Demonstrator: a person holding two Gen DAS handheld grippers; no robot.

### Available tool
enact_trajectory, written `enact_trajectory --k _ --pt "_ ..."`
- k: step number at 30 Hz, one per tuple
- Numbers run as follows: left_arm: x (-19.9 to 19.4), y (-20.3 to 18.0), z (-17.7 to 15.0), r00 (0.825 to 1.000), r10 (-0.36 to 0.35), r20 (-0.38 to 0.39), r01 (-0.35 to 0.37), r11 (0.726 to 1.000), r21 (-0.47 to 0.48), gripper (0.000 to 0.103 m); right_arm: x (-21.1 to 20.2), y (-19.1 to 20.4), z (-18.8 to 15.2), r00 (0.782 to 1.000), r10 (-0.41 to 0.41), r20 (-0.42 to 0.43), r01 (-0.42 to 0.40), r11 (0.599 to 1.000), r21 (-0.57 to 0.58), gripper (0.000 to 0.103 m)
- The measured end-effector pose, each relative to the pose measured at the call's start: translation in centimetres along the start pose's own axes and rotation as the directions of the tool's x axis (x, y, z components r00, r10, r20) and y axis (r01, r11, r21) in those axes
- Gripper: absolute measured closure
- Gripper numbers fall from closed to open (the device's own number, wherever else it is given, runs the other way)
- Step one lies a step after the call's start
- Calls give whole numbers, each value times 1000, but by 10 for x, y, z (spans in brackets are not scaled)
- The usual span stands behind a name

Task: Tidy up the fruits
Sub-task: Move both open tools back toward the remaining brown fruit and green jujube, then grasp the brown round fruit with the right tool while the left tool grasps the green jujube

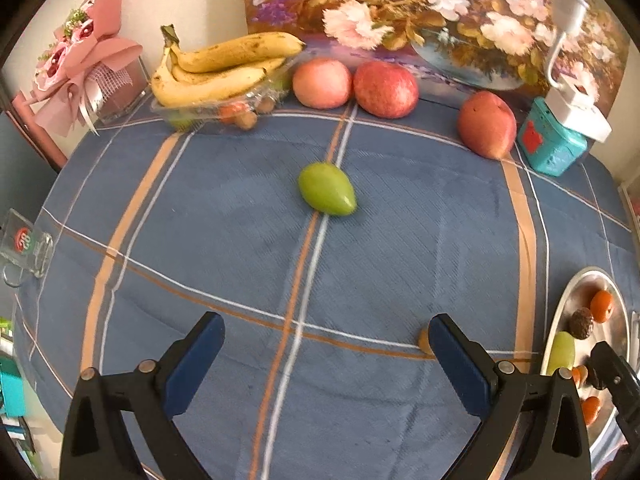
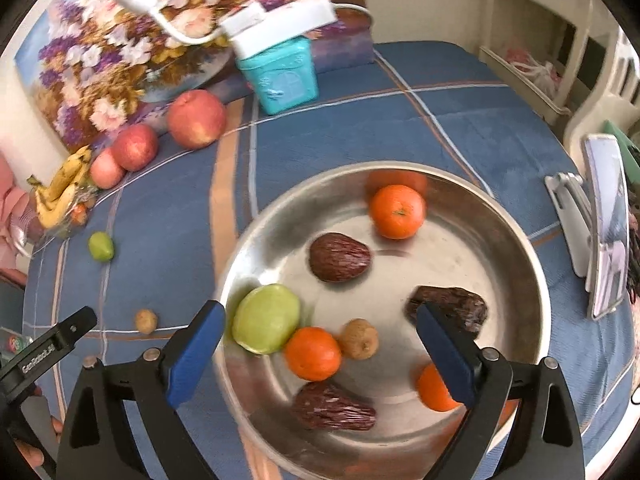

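A small green fruit (image 1: 327, 188) lies on the blue checked tablecloth, well ahead of my open, empty left gripper (image 1: 326, 338); it also shows in the right wrist view (image 2: 101, 246). A small tan fruit (image 1: 424, 340) sits by the left gripper's right finger (image 1: 460, 364); it also shows in the right wrist view (image 2: 145, 321). My right gripper (image 2: 320, 326) is open and empty above a steel bowl (image 2: 532, 264) holding a green fruit (image 2: 266, 319), oranges (image 2: 397, 211), dark brown fruits (image 2: 339, 257) and a tan fruit (image 2: 360, 338).
Three red apples (image 1: 385, 88) line the back by a flower painting (image 1: 420, 12). Bananas (image 1: 216, 68) lie on a clear tray of small fruits. A teal box (image 1: 554, 146) with a white lamp stands back right. A phone on a stand (image 2: 604, 224) is right of the bowl.
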State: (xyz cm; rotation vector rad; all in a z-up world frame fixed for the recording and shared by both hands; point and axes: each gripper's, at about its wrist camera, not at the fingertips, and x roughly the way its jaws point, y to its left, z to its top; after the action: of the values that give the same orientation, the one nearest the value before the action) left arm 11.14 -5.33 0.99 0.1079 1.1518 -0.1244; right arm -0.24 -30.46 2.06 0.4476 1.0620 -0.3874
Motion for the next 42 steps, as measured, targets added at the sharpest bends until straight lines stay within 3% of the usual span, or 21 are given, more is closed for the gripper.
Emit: enact_trajectory --k 6,10,14,16,18,23,32,37,42 --pt "-2 34 16 1000 19 21 -19 999 -26 0 -14 52 1 989 138 44 -133 986 -104 7" --pt "10 49 19 999 33 -6 -33 998 -52 0 -6 95 -4 979 202 3 -198 964 -178 7" --pt "29 60 17 998 33 -60 -38 996 -85 0 16 121 -11 982 182 -55 -190 957 -218 7" --pt "37 63 17 996 40 -82 -47 995 -92 0 30 132 -15 983 166 -82 -181 953 -242 12" --pt "44 67 16 995 31 -98 -41 994 -104 0 41 136 -18 980 162 -113 -186 952 -243 26" --pt "53 71 18 994 14 -113 -28 992 -125 0 62 142 -27 975 146 -170 -185 952 -245 32" --pt "54 75 26 995 -20 -96 4 986 -167 0 76 155 -32 966 157 -205 -206 946 -250 75" --pt "55 75 35 995 -78 -56 65 975 -215 0 73 150 -25 967 176 -184 -216 949 -228 77" --pt "65 72 50 981 -194 0 187 946 -265 7 67 144 -7 975 172 -138 -197 961 -194 77"
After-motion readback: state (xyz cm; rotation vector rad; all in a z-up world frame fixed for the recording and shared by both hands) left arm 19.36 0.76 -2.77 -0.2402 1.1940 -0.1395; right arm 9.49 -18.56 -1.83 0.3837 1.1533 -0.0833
